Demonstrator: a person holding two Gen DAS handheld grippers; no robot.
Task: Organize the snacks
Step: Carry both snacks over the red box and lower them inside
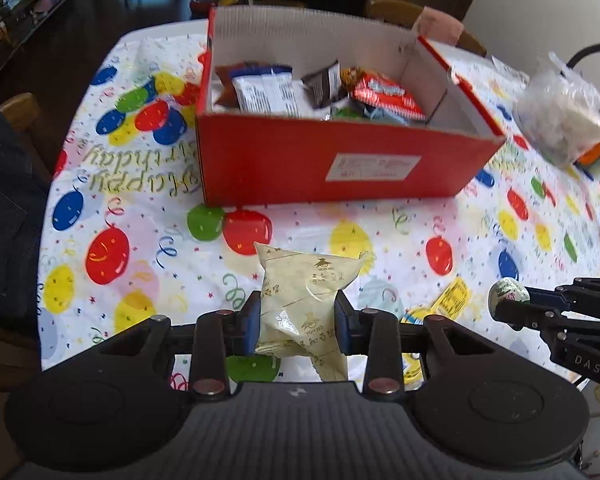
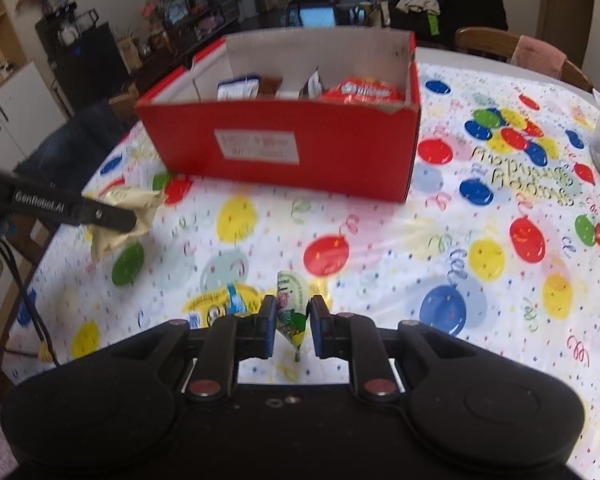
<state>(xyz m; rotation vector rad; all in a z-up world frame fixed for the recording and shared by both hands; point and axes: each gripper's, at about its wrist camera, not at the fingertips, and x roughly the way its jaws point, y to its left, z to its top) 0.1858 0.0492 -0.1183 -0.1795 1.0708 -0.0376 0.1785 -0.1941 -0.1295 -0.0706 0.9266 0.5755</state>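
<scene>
Left gripper (image 1: pixel 297 318) is clamping a pale yellow snack packet (image 1: pixel 306 304) across its middle, pads pressing both sides, packet clear of the tablecloth (image 1: pixel 148 216). Right gripper (image 2: pixel 291 322) is pinching a small green-and-white pouch (image 2: pixel 292 308) nearly closed, thin edge between the pads. Another yellow packet (image 2: pixel 228 302) is lying flat on the cloth just beside the right fingers. Red cardboard box (image 1: pixel 340 160) is sitting ahead, open top, already holding several wrapped snacks (image 1: pixel 384 94). Likely step: carrying both items to the box. To do it well: keep each packet above the near wall, release over the free right end of the box, one hand at a time so the grippers are not colliding.
</scene>
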